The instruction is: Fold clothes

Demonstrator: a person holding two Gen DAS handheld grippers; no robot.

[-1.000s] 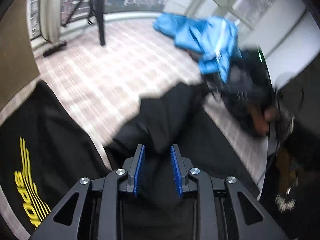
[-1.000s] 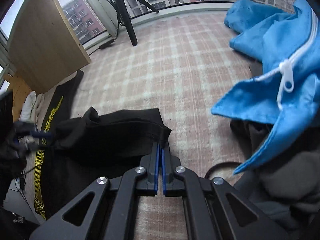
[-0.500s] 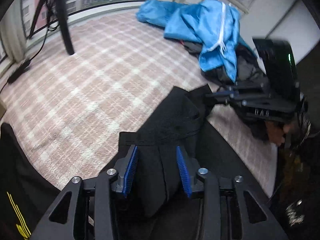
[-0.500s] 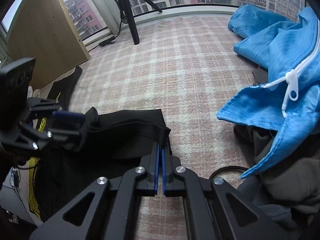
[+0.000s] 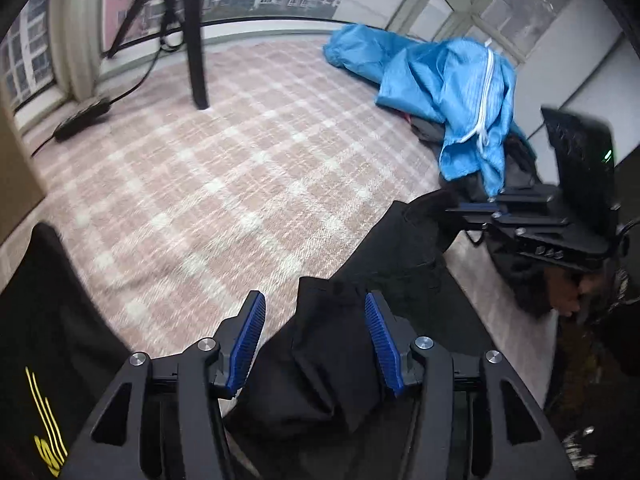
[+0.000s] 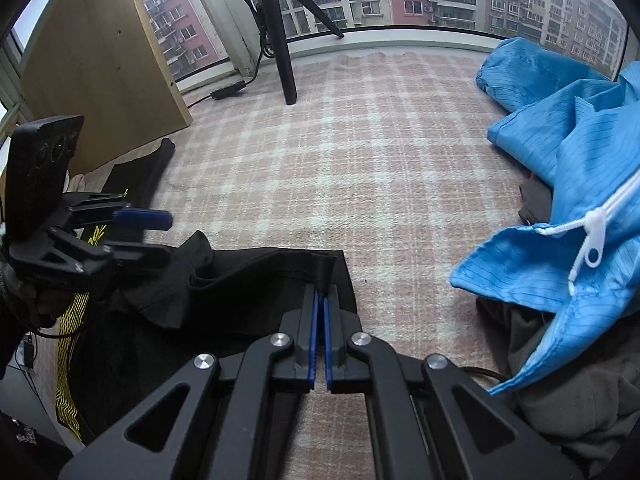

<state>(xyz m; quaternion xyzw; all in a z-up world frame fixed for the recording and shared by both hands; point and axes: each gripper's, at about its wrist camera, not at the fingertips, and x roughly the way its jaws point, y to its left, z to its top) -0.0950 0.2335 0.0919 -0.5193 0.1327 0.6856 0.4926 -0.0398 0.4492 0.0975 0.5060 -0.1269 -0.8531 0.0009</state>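
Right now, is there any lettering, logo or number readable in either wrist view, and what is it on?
Yellow print on the black garment with yellow print: cut off by the frame edge, unreadable.
Same print in the right wrist view, behind the left gripper: too hidden to read.
Blue jacket, plaid cloth: no text.

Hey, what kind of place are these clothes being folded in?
Probably a glazed balcony or sunroom in a high-rise flat: curved windows face apartment blocks, a pink checked blanket covers the surface, and a blue zip garment waits.
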